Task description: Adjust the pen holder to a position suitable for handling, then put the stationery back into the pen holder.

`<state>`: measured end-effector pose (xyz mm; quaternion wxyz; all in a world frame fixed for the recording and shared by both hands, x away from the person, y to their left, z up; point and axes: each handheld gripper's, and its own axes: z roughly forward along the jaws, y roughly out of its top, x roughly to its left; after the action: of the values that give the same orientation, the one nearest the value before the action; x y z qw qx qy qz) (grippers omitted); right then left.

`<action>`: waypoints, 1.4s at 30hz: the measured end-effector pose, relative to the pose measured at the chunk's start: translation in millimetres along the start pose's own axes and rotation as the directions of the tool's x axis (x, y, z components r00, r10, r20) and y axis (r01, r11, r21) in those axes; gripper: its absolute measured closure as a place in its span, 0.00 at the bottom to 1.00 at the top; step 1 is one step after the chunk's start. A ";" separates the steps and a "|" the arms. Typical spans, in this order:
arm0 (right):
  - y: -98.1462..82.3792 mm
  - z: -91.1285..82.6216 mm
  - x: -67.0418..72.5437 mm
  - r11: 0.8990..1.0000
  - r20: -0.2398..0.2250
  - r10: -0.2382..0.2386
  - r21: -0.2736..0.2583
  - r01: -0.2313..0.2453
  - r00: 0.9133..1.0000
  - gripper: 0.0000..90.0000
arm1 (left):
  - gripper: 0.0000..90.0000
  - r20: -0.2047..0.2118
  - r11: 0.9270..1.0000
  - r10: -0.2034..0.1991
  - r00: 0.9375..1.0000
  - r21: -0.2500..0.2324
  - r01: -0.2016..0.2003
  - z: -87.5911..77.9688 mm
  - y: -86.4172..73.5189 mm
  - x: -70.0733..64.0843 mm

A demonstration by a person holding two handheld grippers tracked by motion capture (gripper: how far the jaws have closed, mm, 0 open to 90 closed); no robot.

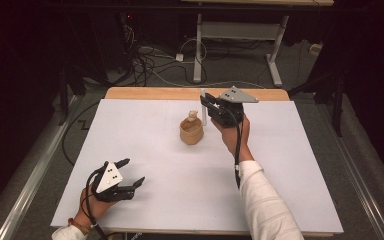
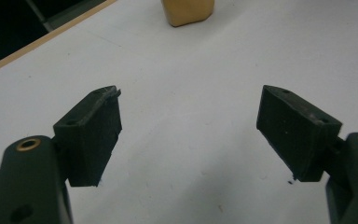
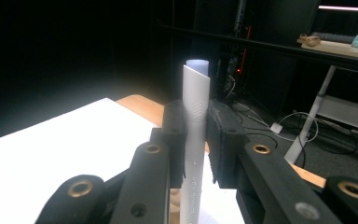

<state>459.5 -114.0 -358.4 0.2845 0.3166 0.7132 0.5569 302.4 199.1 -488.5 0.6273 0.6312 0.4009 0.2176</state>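
On the white desk (image 1: 145,200), we are carrying a tube (image 3: 195,121) clamped in the right gripper (image 1: 209,107) near the far edge. The left gripper (image 1: 130,172) is resting open by the near edge. Next we judge it needs lowering into the cup (image 1: 191,131).

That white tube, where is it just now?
The white tube stands upright, clamped between the jaws of the right gripper; in the high view it is toward the table's far edge, just right of the tan cup.

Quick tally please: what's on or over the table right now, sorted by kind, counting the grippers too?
Tan cups: 1, the tan cup with a small tan piece poking out of its mouth.
White tubes: 1, the white tube, clamped upright in the right gripper.
Grippers: 2, right gripper and left gripper, which is open and holds nothing.
Total: 5.
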 end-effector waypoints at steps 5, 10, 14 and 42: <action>2.0 3.2 -0.3 1.000 -0.003 0.013 -0.004 -0.013 1.000 0.87 | 0.23 -0.002 1.000 -0.014 1.000 -0.003 0.014 -0.3 -0.1 2.7; 3.7 7.4 0.9 1.000 -0.015 0.009 -0.015 -0.009 1.000 0.87 | 0.23 0.003 1.000 -0.023 1.000 -0.005 0.023 -0.2 -0.5 6.1; 2.8 12.1 -0.5 1.000 -0.014 0.020 -0.009 -0.021 1.000 0.87 | 0.23 0.003 1.000 -0.025 1.000 -0.004 0.025 -1.2 -0.4 6.5; -16.6 38.9 14.6 0.998 -0.057 0.022 0.052 -0.019 0.998 0.87 | 0.23 -0.005 1.000 -0.018 1.000 -0.003 0.018 -6.7 -1.2 6.0</action>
<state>477.5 -81.9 -383.8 0.2500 0.3151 0.7319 0.5500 300.4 207.9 -490.2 0.6293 0.6261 0.4077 0.2140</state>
